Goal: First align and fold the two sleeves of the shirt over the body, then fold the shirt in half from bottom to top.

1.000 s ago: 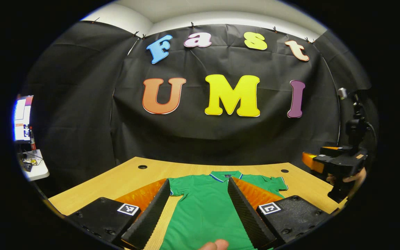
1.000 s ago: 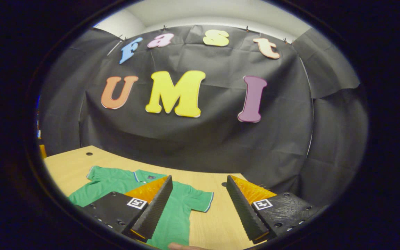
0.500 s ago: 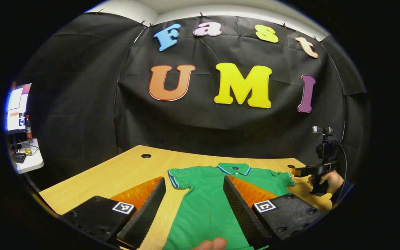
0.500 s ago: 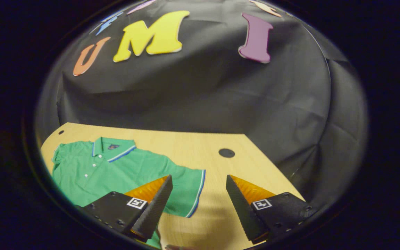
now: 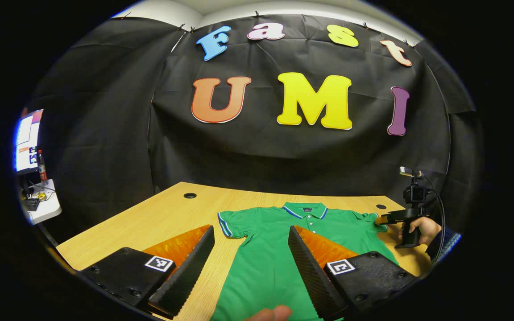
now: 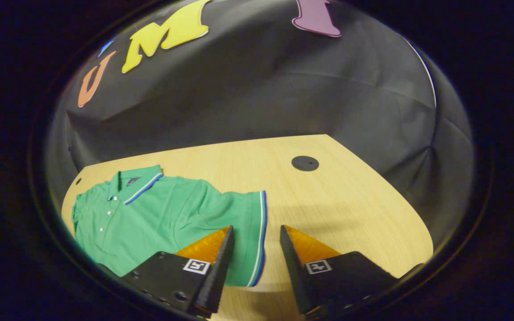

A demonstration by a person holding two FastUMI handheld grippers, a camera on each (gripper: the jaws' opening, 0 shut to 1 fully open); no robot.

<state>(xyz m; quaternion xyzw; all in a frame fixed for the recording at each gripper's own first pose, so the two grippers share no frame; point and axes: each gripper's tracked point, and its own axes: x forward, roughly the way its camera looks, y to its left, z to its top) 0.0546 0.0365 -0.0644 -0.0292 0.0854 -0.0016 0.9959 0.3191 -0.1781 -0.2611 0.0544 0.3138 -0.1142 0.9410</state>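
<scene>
Shirt (image 6: 159,214) sleeve (image 6: 243,232) now between narrower right gripper (image 6: 252,234)

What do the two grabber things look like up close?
Each gripper has two wedge-shaped jaws with ribbed inner faces, bolted to black blocks that carry small square black-and-white markers. You can see this on the left gripper and the right gripper. In the left gripper view, the right one, farther off, has a pistol-style handle, a small camera on top and a black cable, and the hand holding it wears a dark sleeve.
</scene>
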